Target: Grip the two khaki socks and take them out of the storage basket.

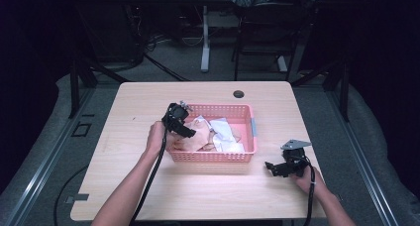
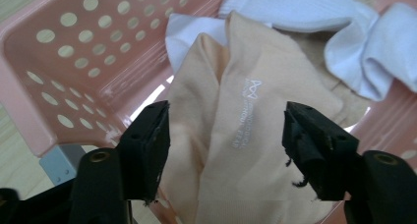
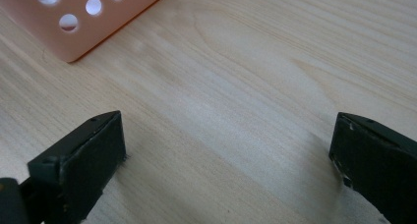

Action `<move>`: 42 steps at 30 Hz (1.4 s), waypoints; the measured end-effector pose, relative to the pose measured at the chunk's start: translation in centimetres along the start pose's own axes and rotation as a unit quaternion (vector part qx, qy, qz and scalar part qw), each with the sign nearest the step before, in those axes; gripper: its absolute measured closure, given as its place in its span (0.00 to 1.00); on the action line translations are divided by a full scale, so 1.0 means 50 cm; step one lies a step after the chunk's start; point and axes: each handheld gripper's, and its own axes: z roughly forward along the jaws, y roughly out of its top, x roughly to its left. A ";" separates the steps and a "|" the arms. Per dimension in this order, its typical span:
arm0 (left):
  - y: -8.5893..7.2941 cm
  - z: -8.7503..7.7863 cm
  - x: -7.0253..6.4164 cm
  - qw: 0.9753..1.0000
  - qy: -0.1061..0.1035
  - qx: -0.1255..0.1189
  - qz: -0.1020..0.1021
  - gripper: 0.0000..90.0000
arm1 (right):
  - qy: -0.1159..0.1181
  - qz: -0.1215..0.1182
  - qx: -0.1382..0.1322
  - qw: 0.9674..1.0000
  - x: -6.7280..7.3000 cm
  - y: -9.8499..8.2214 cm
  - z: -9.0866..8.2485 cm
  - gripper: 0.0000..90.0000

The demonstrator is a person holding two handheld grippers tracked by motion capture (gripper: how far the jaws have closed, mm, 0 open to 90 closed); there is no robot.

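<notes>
Sock (image 2: pixel 246 150), peach, sits mid-frame between my left gripper's (image 2: pixel 226 155) spread jaws, so I should sink lower into the basket (image 2: pixel 59 62) before pinching.

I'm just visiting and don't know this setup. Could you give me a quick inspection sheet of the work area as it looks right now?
Surface: pale wooden table, with a small dark round hole near its far edge.
Job's things: pink perforated basket holding a peach-coloured garment with small printed lettering, and white cloths behind it.
Clutter: nothing seen on the table beyond the basket.
Grippers: left gripper is over the basket, jaws apart on either side of the peach-coloured garment, pads not pressing it. Right gripper is open above bare wood beside the basket.
Cables: a black cable trails from the left gripper, another from the right.
Surroundings: dark room, grey floor, table legs and a chair behind.
</notes>
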 end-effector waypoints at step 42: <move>0.008 -0.051 0.011 0.999 -0.047 -0.011 -0.002 0.94 | 0.000 0.000 0.000 1.000 0.000 0.000 0.000 0.00</move>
